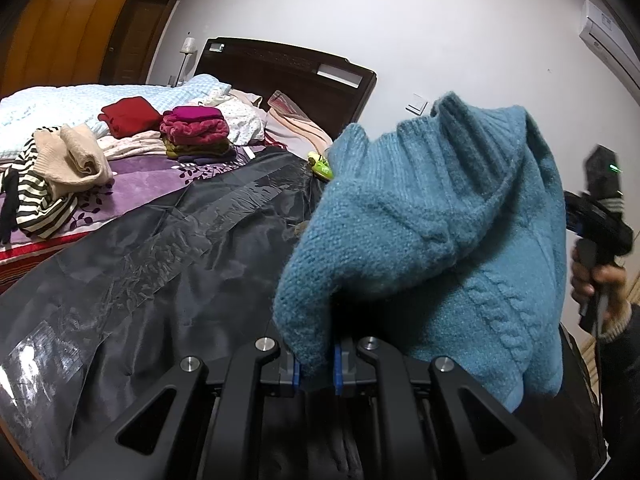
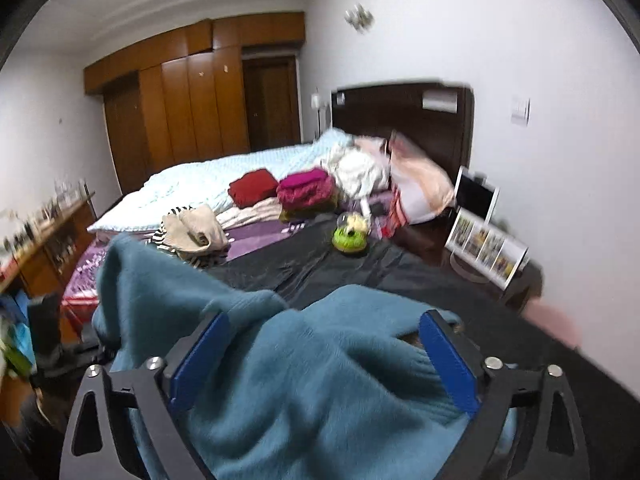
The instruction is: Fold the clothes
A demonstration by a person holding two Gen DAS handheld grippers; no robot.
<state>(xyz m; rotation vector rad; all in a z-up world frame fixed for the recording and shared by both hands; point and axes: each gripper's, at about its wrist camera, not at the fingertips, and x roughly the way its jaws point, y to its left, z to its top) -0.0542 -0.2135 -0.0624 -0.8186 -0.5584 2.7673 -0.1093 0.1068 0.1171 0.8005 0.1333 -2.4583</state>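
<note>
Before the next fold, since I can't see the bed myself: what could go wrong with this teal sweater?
The left gripper pinches only a small edge of the teal sweater, which hangs bunched, so it may slip free. The right gripper is open with knit draped across it; its fingers may snag. The green toy sits on the black sheet where the sweater might land.

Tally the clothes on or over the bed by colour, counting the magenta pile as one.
Teal: 1, sweater in left tongs
Red: 1, folded garment
Magenta: 1, stack
Beige: 1, knit
Striped: 1, top
Total: 5
</note>
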